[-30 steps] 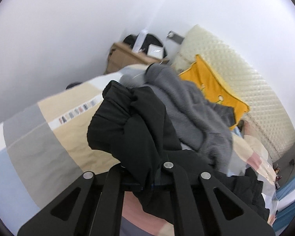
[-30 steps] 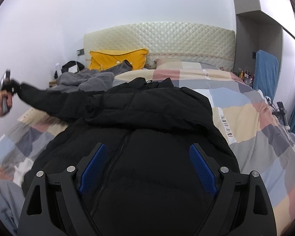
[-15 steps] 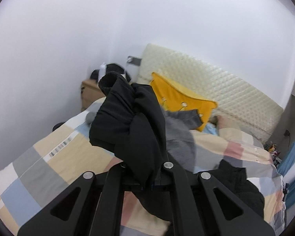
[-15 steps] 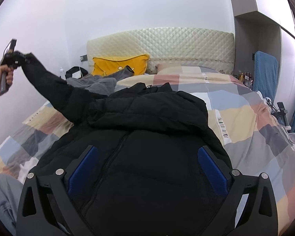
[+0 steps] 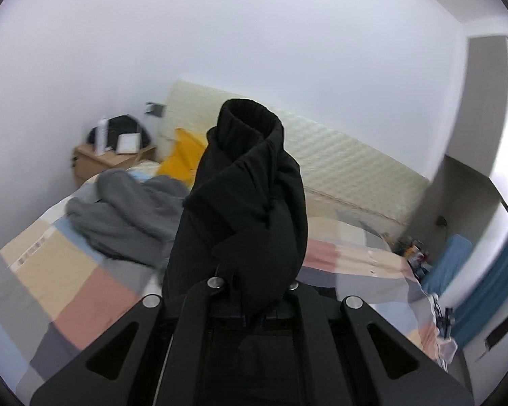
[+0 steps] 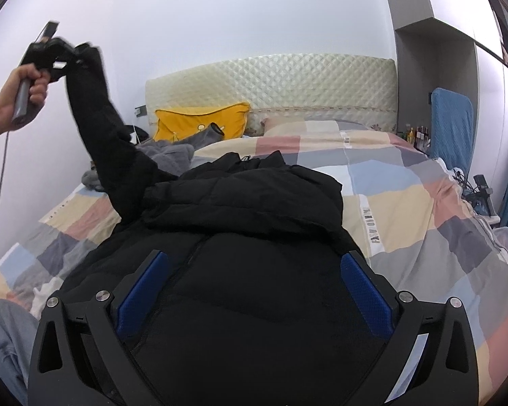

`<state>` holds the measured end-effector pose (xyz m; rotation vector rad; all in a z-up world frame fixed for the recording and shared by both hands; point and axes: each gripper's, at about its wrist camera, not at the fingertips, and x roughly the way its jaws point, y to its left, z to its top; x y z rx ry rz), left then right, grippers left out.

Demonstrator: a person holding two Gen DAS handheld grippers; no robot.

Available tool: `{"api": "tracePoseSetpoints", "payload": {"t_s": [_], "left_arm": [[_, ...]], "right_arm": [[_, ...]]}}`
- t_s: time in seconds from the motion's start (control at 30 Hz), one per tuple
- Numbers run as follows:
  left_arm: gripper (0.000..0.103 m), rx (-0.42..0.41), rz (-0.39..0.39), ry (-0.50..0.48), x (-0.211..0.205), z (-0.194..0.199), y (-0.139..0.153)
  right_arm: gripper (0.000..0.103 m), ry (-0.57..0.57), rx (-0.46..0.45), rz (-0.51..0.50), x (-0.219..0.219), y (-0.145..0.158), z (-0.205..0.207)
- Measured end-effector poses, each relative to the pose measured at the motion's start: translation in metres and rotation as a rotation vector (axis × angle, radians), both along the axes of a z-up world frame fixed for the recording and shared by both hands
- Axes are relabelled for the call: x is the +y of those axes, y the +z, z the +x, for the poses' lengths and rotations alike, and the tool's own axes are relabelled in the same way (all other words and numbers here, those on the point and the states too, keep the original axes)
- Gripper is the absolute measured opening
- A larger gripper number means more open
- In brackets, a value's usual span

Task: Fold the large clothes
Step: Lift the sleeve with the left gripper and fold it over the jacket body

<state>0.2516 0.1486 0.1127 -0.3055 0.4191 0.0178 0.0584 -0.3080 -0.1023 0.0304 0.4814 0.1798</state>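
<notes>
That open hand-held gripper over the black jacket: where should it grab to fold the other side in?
Probably the jacket's right-hand edge, coming down from above. The right hand-held gripper hovers open over the flat body, where the padding is too broad to pinch; the edge bunches into a fold thin enough to clamp.

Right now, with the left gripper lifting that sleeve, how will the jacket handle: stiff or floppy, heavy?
Probably floppy: the sleeve sags from the left gripper. Likely bulky but light: the jacket looks puffy. Its body lies on the bed, so it may drag.
</notes>
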Motion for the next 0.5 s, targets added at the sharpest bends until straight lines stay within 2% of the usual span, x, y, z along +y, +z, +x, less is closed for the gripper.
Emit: {"api": "tracePoseSetpoints", "payload": {"t_s": [0.2,0.33,0.5], "left_arm": [[0.004,0.009,0.141,-0.149,-0.093,0.018,-0.007],[0.004,0.054,0.134,-0.283,-0.149,0.02,-0.043],[0.005,0.099,0.136,-0.39,-0.216,0.028,-0.082]], "right_arm": [[0.102,-0.032,-0.002,-0.002,-0.02,0.003,0.002],[0.102,-0.05,-0.052,0.003,-0.037,0.011,-0.003],[0.102,-0.057,-0.036,0.062,-0.057,0.005,0.001]]}}
